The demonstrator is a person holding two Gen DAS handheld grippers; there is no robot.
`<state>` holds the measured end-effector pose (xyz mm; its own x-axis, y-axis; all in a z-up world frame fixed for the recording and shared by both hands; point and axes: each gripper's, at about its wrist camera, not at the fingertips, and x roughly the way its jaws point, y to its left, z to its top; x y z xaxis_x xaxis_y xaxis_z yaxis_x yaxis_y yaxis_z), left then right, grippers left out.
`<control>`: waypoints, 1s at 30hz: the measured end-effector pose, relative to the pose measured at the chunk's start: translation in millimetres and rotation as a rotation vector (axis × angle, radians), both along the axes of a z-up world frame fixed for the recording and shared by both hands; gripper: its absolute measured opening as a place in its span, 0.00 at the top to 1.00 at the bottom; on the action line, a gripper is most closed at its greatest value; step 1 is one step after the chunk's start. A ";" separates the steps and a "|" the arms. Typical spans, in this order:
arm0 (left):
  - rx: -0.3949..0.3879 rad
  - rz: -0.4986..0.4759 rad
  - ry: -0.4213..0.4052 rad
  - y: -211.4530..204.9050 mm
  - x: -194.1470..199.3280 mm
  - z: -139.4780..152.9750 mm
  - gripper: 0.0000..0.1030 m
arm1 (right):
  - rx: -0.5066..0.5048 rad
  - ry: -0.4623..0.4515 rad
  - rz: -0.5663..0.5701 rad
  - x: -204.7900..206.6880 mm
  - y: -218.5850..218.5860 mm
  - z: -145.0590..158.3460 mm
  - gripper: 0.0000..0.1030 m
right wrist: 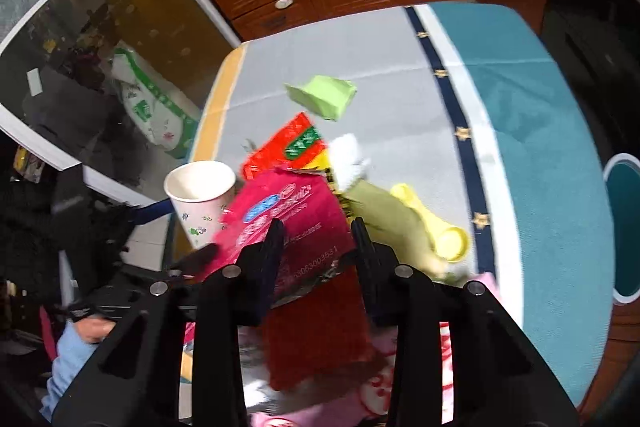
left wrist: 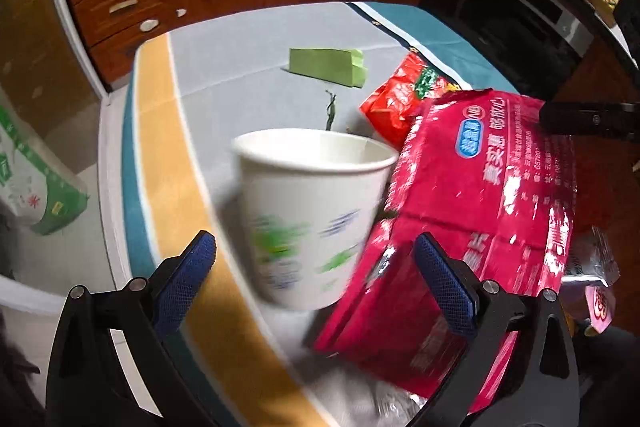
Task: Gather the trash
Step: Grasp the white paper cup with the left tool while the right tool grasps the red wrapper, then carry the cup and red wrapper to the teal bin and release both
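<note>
Yellow scoop point(right wrist: 434, 223), right view only

left tongs point(left wrist: 316, 267): black, blue mesh pads | right tongs point(right wrist: 318, 243): black, silver screws

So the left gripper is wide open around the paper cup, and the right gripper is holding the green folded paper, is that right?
Not quite. The left gripper is indeed wide open around the paper cup, but the right gripper is holding the magenta snack bag, not the green folded paper, which lies untouched farther back on the table. The right wrist view shows it.
</note>
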<state>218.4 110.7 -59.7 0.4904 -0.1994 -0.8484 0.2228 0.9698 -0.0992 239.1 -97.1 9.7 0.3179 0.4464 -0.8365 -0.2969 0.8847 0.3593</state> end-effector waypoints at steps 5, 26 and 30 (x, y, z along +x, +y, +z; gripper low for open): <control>-0.043 -0.011 0.003 6.8 5.3 -3.4 0.13 | 0.004 -0.006 0.026 1.9 18.9 3.7 0.67; -0.076 0.077 0.015 22.9 2.8 -2.5 0.42 | -0.018 0.056 0.178 -9.4 82.6 -11.6 0.98; -0.058 0.118 0.005 33.0 -8.1 11.1 0.42 | 0.035 0.012 0.142 -8.9 65.1 15.4 0.98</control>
<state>210.3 143.7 -48.6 0.5091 -0.1894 -0.8396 0.1070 0.9818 -0.1566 230.2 -32.0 25.1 0.2395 0.5151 -0.8230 -0.4139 0.8210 0.3934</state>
